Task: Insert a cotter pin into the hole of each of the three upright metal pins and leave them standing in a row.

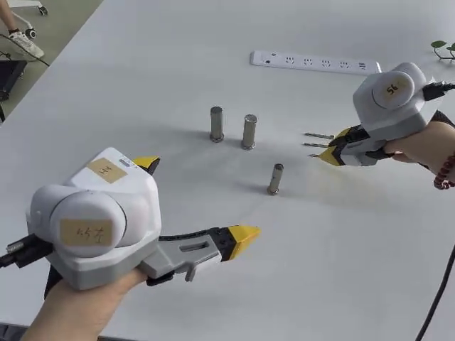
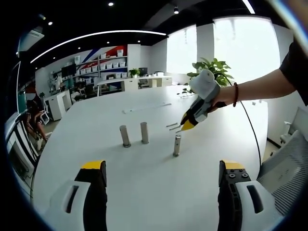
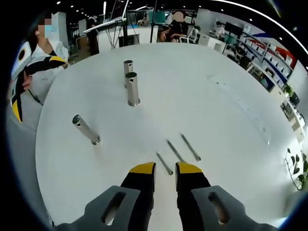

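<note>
Three upright metal pins stand on the white table: one at the left (image 1: 217,124), one in the middle (image 1: 249,132), and one nearer and to the right (image 1: 276,179). Three thin cotter pins (image 1: 317,145) lie flat side by side to their right. My right gripper (image 1: 334,149) hovers at the cotter pins' right ends; its jaws stand a narrow gap apart with nothing between them, and the nearest cotter pin (image 3: 164,163) lies just ahead of the tips (image 3: 165,169). My left gripper (image 1: 195,200) is low at the front left, wide open and empty, facing the metal pins (image 2: 144,133).
A white power strip (image 1: 316,62) lies at the table's far side. A dark cable (image 1: 437,298) runs down the right edge. Bare tabletop (image 1: 341,249) surrounds the pins. People sit beyond the table (image 3: 43,53).
</note>
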`<state>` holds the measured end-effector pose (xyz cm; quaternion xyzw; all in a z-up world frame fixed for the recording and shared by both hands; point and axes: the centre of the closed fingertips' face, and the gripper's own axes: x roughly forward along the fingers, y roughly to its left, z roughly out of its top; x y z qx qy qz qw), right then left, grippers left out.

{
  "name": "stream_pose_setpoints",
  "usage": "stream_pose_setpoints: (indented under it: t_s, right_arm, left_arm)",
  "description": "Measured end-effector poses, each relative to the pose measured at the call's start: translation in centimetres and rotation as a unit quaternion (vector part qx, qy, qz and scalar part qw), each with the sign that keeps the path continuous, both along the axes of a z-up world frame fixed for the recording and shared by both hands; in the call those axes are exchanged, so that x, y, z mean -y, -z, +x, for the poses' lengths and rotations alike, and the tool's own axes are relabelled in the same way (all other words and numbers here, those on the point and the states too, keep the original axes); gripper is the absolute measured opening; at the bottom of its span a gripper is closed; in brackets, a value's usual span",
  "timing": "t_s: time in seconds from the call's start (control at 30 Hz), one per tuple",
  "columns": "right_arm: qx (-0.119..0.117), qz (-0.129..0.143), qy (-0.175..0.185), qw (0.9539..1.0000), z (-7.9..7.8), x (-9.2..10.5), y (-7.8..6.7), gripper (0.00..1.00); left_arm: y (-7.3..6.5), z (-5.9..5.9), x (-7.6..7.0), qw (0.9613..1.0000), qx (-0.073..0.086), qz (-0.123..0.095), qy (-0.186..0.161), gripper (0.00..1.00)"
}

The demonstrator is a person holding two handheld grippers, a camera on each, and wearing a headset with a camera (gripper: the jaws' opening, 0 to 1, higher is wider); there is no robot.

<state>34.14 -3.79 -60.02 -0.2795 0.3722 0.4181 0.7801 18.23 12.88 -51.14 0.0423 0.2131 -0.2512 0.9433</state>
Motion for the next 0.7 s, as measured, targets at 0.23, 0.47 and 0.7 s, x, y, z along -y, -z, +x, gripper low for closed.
stream_pose_setpoints:
  t_s: [0.23, 0.47, 0.7]
  right_arm:
    - [-0.023, -0.004, -0.007, 0.9997, -0.53, 0.20, 0.80, 0.09]
    - [-0.047, -0.003, -0.005, 0.9989, -0.34, 0.52, 0.95, 0.07]
    - [-0.065, -0.007, -0.005, 0.9978, 0.16, 0.83, 1.07, 0.04]
  left_arm:
    - [0.14, 0.25, 0.03, 1.0000, -0.001, -0.001, -0.001, 0.96]
    - [0.44, 0.18, 0.26, 1.0000, -0.006, 0.000, 0.003, 0.95]
    - [0.71, -0.18, 0.60, 0.9999, -0.013, -0.003, 0.010, 0.93]
